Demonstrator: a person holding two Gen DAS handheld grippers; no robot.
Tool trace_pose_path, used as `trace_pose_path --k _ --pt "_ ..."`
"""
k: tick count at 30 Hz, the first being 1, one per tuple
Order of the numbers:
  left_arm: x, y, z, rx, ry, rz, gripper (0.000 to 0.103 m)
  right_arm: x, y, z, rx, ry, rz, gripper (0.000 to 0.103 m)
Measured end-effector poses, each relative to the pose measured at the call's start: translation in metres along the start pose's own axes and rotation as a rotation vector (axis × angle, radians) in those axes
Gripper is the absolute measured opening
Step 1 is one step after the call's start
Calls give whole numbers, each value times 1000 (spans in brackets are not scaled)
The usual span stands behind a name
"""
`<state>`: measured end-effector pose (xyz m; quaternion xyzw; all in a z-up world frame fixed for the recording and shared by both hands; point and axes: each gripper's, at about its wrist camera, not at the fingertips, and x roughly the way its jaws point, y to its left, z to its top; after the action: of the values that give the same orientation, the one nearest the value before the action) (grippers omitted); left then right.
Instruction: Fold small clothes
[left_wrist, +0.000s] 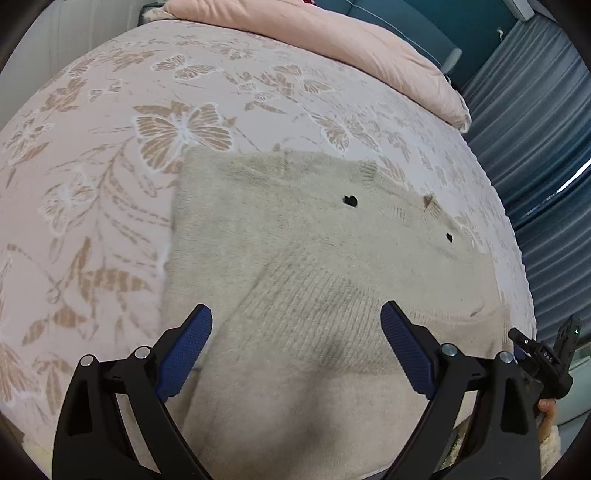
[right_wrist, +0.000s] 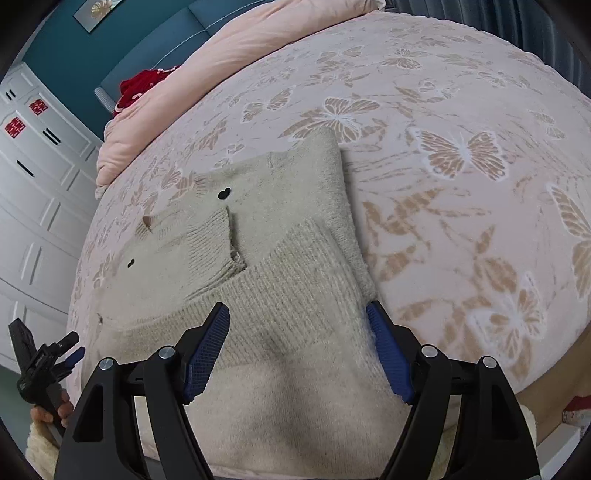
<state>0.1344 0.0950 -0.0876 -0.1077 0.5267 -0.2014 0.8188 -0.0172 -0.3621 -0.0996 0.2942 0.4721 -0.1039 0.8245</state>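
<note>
A small cream knitted sweater (left_wrist: 295, 240) with tiny black hearts lies flat on the bed, its sleeves folded in over the body; it also shows in the right wrist view (right_wrist: 280, 236). My left gripper (left_wrist: 295, 317) is open and empty, hovering over the sweater's near hem. My right gripper (right_wrist: 297, 314) is open and empty, over the folded ribbed sleeve near the sweater's right edge. The left gripper shows at the lower left of the right wrist view (right_wrist: 66, 347); the right gripper shows at the right edge of the left wrist view (left_wrist: 517, 338).
The bed has a pink blanket with a butterfly pattern (left_wrist: 110, 166). A pink duvet (left_wrist: 332, 40) is bunched at the far end, with a red item (right_wrist: 140, 88) by it. White cabinets (right_wrist: 33, 184) stand at the left and blue curtains (left_wrist: 535, 147) at the right.
</note>
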Motion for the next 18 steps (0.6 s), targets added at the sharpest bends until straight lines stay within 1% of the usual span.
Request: trace_pose_path --k 1,2,3,4,5,6,7,8,9,12,14,16,18 --pt "7 -2 0 9 19 -5 89 3 0 0 2 4 -5 75" --pt "14 -3 0 9 48 -2 82 4 0 0 -4 9 -10 74" --pt "18 -3 -2 2 70 2 71 5 1 -1 -13 10 -19 70" --pt "20 -3 -3 -4 86 -8 64 4 3 -2 -27 10 -29 58" --pt "21 -1 -5 -11 98 -18 45 4 4 -3 -48 12 -55 48" --pt "22 1 -7 -20 116 -25 23 5 5 -5 -70 19 -89 26" --pt "23 6 -9 -32 130 -32 14 5 4 -7 -79 29 -92 13" --pt "19 8 -12 -46 123 -44 13 1 1 -9 -66 22 -72 12" --pt "12 9 -15 -51 96 -47 12 -6 0 -11 -51 1 -53 12" --pt "-23 0 -28 -22 10 -78 11 -33 3 -23 -55 -46 4 11" --pt "-53 -7 -41 -15 -39 -118 11 -56 9 -37 -99 -61 68 11" --pt "-83 -14 -59 -9 -70 -153 11 -82 17 -52 -164 -84 140 11" --pt "-113 -18 -78 6 -93 -155 11 -115 18 -61 -193 -139 193 11"
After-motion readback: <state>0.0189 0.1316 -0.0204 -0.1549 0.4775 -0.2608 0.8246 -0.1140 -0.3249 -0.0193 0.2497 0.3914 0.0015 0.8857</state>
